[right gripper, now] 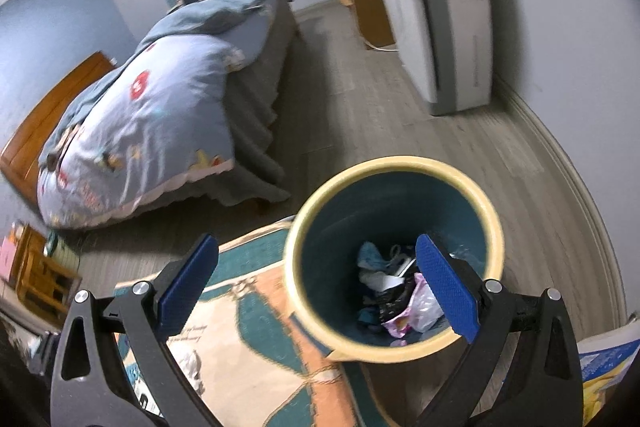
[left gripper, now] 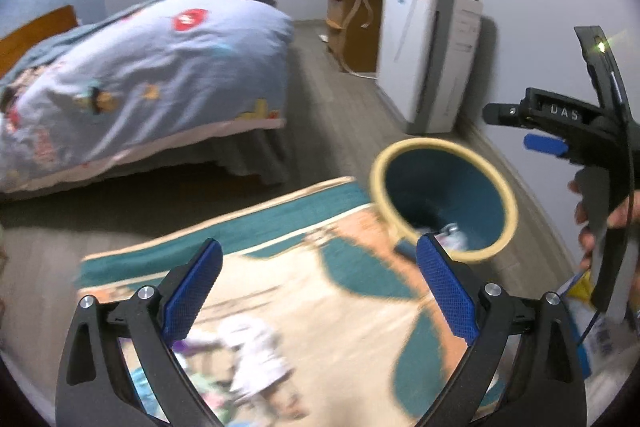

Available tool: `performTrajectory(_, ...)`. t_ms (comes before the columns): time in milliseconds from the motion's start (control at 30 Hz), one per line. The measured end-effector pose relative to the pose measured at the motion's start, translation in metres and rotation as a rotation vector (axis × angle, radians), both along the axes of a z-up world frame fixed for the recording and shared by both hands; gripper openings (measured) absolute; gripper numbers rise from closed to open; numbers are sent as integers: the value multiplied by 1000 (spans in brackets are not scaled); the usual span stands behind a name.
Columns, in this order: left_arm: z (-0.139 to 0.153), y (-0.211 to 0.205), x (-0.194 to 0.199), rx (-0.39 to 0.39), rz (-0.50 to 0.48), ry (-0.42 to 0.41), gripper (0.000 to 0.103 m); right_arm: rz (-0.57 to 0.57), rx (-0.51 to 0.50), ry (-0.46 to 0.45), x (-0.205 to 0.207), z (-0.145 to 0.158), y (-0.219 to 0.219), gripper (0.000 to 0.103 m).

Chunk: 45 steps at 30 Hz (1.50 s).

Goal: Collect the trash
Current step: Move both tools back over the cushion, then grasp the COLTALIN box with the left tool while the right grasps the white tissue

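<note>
Teal bin [right gripper: 394, 251]: round, cream-rimmed, at the rug's [right gripper: 256, 359] far corner, crumpled wrappers [right gripper: 400, 291] heaped inside.
Right gripper [right gripper: 316, 283]: blue textured pads spread wide, empty, above the bin's mouth.
Left gripper [left gripper: 318, 287]: jaws apart, empty, over the patterned rug.
Floor [right gripper: 360, 99]: grey wood planks.
Bed [left gripper: 140, 75]: rumpled blue quilt.

The bin [right gripper: 394, 187] is teal inside with a cream rim. The rug [left gripper: 320, 307] mixes teal, peach and beige shapes. The quilt [left gripper: 160, 67] is pale blue with cartoon prints.
</note>
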<state>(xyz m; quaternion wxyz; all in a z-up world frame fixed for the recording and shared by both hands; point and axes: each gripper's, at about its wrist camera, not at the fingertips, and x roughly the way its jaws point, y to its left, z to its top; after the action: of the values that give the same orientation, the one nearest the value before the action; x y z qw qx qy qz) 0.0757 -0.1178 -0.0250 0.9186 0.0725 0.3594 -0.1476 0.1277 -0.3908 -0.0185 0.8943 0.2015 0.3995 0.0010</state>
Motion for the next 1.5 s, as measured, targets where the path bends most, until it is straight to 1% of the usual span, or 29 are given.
performTrajectory(133, 5, 44, -21, 41, 99, -17, 96, 82, -14, -4, -4, 5, 33, 97)
performTrajectory(233, 8, 79, -35, 29, 182, -22, 96, 207, -35, 1, -5, 6, 72, 97)
performTrajectory(300, 10, 100, -44, 4, 221, -4, 96, 276, -64, -1, -9, 7, 95, 97)
performTrajectory(400, 9, 124, -58, -32, 232, 34, 96, 377, -130, -11, -18, 7, 133, 97)
performTrajectory(533, 5, 144, -71, -22, 252, 41, 96, 472, -189, 19, -30, -3, 176, 97)
performTrajectory(633, -3, 156, -74, -1, 281, 53, 96, 535, -226, 41, -42, -13, 214, 97)
performTrajectory(733, -13, 172, -76, 5, 313, 71, 96, 573, -215, 83, -51, -26, 240, 97)
performTrajectory(833, -24, 187, -77, 6, 346, 93, 96, 560, -194, 149, -55, -42, 255, 97)
performTrajectory(900, -32, 195, -77, -9, 351, 114, 96, 527, -180, 186, -53, -52, 257, 97)
performTrajectory(967, -41, 197, -76, -5, 345, 132, 96, 482, -171, 214, -50, -58, 254, 97)
performTrajectory(1067, -58, 198, -71, 9, 314, 171, 96, 432, -164, 245, -47, -65, 251, 97)
performTrajectory(1233, -94, 199, -60, 5, 270, 276, 96, 388, -160, 312, -42, -82, 250, 97)
performTrajectory(1367, -112, 195, -54, 31, 243, 310, 96, 360, -174, 358, -35, -97, 253, 97)
performTrajectory(1467, -125, 187, -52, 22, 200, 358, 96, 333, -164, 393, -29, -107, 252, 97)
performTrajectory(1500, -130, 182, -52, 41, 176, 371, 96, 328, -163, 402, -27, -110, 252, 97)
